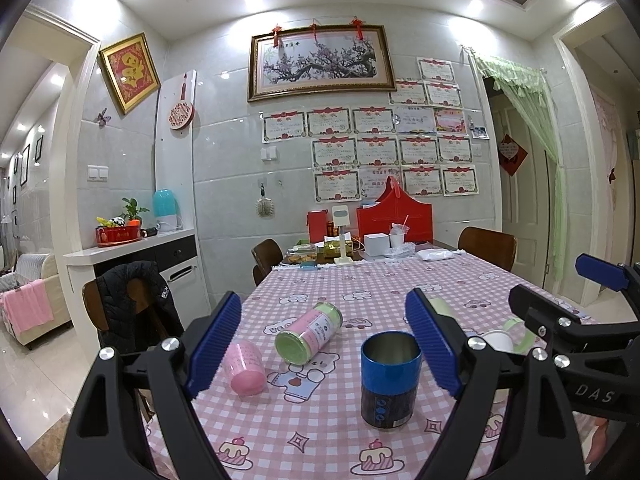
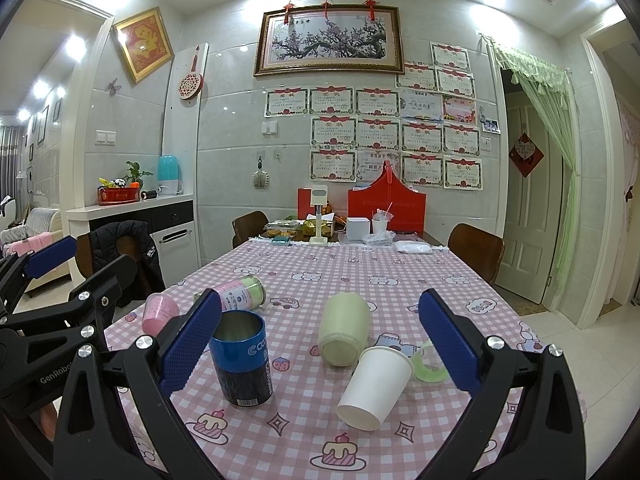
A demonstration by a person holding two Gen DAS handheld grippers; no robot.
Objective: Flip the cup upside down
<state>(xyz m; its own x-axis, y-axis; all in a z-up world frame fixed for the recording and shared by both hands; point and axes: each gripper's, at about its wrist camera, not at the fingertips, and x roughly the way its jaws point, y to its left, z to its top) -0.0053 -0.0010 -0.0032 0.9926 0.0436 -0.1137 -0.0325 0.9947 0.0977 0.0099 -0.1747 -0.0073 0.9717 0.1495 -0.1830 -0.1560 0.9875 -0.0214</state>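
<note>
cup: the only thing standing mouth-up is the blue cup, a metal-lined tumbler near the front of the checked tablecloth, so I'm guessing that's the one to flip

axis: its long axis is straight up and down, open rim on top, base flat on the cloth

left gripper: left gripper hangs above the table with jaws wide apart, nothing in them. The cup sits low between the fingers, close to the right-hand pad

right gripper: right gripper is spread wide too and holds nothing. From its camera the cup is right by the left-hand pad, way off centre

who's nearer: honestly close, but the left one looks better lined up since the cup already falls inside its gap

next move, my guess: slide a bit so the cup is centred, drop down, pinch the wall mid-height, then roll the wrist over

neighbours: pink cup and pink-green canister lie on their sides to the left; white paper cup and pale green jar are tipped over to the right, near but not touching the blue one

risk: the slick tall wall could slip mid-turn
</note>
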